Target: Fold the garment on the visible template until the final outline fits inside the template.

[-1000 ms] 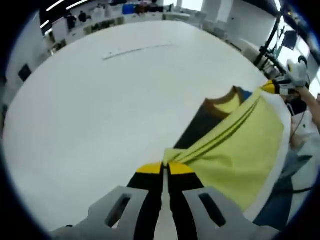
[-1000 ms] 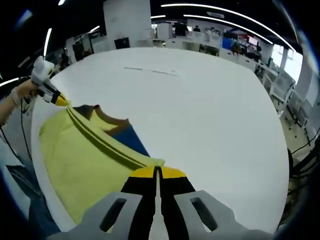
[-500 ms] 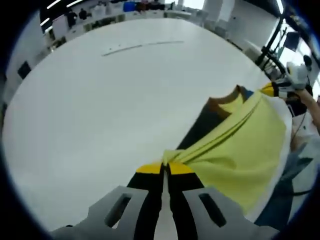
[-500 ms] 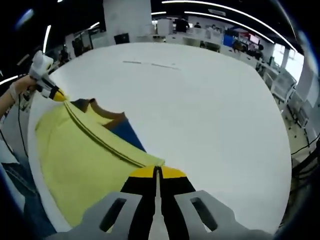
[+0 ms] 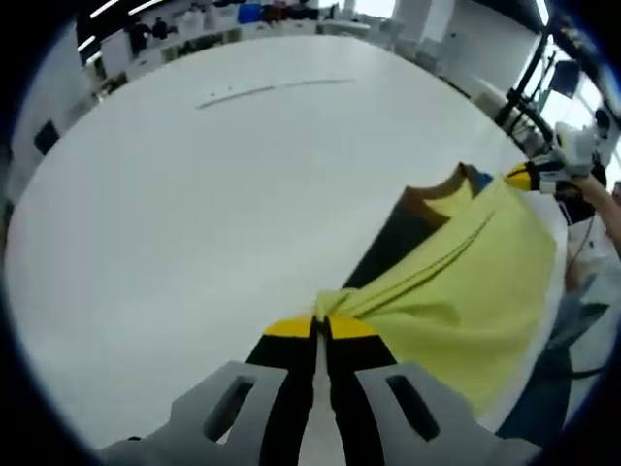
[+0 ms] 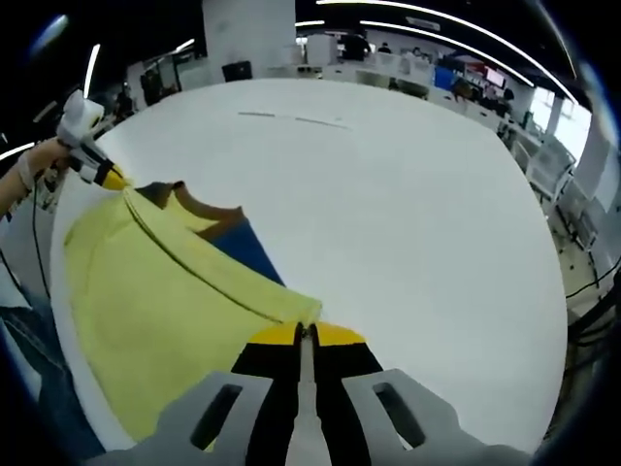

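The left tool (image 5: 317,328) is clenched on one corner of the yellow shirt (image 5: 466,282), and the right tool (image 6: 303,335) is clenched on the opposite corner, so the cloth hangs stretched between them. The shirt sits over the near edge of the white counter (image 5: 194,214), its brown collar (image 5: 432,191) and a blue panel (image 6: 247,252) lying on the counter's surface.

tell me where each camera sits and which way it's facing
Left gripper view: rides the left gripper, looking along its shut jaws at the yellow cloth garment on the white table; the right gripper and the person's hand appear far right.
Right gripper view: rides the right gripper, facing the same garment; the left gripper appears far left.
Shared: garment, table, both grippers.
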Tool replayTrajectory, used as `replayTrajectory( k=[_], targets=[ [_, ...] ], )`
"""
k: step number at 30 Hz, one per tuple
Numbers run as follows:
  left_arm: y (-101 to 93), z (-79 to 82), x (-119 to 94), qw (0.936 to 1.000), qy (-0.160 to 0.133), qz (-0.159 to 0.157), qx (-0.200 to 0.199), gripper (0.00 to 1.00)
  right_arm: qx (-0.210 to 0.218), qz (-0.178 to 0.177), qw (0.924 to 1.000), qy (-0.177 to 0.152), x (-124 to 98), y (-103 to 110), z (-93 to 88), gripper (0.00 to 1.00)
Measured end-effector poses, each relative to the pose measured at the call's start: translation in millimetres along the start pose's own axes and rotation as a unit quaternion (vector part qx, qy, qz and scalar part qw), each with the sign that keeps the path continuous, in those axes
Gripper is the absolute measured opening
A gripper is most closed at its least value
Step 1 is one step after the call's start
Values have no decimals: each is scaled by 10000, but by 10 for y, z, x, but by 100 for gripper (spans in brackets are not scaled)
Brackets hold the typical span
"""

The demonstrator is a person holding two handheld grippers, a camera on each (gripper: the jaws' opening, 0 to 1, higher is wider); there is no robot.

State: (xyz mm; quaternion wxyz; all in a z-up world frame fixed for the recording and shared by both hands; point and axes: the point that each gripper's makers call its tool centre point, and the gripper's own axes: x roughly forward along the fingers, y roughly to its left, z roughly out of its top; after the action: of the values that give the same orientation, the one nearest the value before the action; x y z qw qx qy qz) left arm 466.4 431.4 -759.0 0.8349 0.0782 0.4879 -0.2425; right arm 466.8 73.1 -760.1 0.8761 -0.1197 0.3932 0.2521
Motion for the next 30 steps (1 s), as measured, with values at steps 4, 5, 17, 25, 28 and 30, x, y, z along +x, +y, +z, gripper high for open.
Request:
replayTrajectory(
  k=[4,5,17,25,28,30],
  targets=[
    [25,2,-29,9999,-71,80,26,3,-56,-48,10000,-19,-17,-4,8,7],
    [30,5,-42,9999,-97,103,28,3,-58,-47,10000,-26,-26,0,11,7],
    [52,20,-121,9994,-258,209,-52,9,-148,-140,9997,-103,-95,-2,28,9],
    [41,71,-214,9986,-439,304,56,13,-173,-202,9993,-245,-171,3,81,12],
    [52,96,-257,9980,-509,367,105,17,-171,-209,9993,-275,-194,8,87,13],
    [57,111,-288,9976,-554,397,111,19,-182,-236,9991,-309,-218,6,98,14]
  ],
)
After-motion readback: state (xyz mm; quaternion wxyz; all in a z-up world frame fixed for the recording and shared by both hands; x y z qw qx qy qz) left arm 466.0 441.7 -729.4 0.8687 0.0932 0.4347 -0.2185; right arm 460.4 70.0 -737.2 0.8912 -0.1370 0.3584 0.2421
